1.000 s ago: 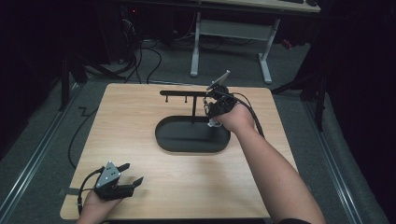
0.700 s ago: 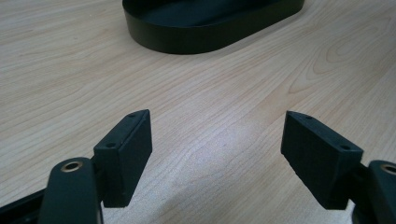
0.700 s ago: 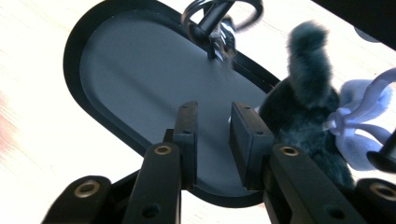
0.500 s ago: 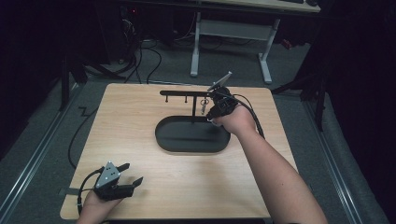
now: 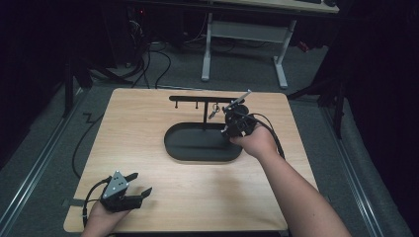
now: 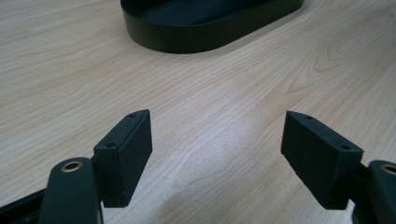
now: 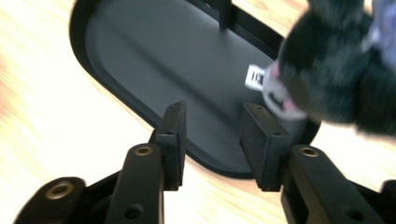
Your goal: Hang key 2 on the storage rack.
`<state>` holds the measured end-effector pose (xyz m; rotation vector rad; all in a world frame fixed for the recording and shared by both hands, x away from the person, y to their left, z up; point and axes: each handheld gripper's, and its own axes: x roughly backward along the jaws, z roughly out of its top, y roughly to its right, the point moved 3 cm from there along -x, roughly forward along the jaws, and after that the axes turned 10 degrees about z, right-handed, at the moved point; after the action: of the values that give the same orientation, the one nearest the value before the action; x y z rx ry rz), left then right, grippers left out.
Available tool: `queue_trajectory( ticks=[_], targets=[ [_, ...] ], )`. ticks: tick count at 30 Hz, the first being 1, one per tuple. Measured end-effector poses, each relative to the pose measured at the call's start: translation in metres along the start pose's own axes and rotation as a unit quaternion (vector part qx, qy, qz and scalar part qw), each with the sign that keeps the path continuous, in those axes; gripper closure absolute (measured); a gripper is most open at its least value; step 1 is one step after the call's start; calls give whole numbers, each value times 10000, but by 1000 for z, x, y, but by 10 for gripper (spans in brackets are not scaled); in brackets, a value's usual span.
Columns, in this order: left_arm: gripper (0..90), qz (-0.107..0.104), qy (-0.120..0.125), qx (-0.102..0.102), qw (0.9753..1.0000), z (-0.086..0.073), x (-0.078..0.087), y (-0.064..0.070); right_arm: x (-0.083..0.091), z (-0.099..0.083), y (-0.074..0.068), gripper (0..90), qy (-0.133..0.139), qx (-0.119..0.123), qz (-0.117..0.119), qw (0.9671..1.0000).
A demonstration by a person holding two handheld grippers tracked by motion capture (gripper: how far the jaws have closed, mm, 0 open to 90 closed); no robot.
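We see the left gripper [image 5: 131, 190] resting near the table's [image 5: 148, 123] front-left edge, well apart from the tray [image 5: 178, 148], jaws spread wide w/ nothing between them — bare wood lies open all round it. The right gripper [image 5: 232, 121] hangs over the tray's right end, just beside the stand's T-shaped rack [image 5: 197, 98], its jaws partly apart and pinching nothing. In the right gripper view a dark fuzzy object [image 7: 336, 70] w/ a small white tag sits at the tray's right end, blurred — the black oval tray itself is centred on the table, low-rimmed, otherwise bare inside.
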<state>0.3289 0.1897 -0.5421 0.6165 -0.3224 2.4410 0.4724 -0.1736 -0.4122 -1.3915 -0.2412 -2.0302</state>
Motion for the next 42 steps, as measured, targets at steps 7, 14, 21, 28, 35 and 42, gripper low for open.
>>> queue_trajectory(
  ticks=[7,14,21,28,35,42],
  targets=[
    [254,-14,-51,-39,10000,0,-1,2,-3,-45,-3,524,386,33,-10,9993],
    [254,10,-86,-8,10000,-1,-1,3,-10,-96,-12,472,918,409,-220,9947],
    [254,56,-119,32,9999,-2,-2,4,-23,-158,-16,462,1460,384,-158,9884],
    [254,99,-150,37,9998,-3,-2,6,-29,-194,-11,455,1902,164,-157,9815],
    [254,91,-144,22,9999,-3,-2,8,-30,-219,-13,416,2215,219,-313,9744],
    [254,9,-62,71,10000,0,-3,12,-18,-241,-12,303,2683,349,-598,9608]
  ],
)
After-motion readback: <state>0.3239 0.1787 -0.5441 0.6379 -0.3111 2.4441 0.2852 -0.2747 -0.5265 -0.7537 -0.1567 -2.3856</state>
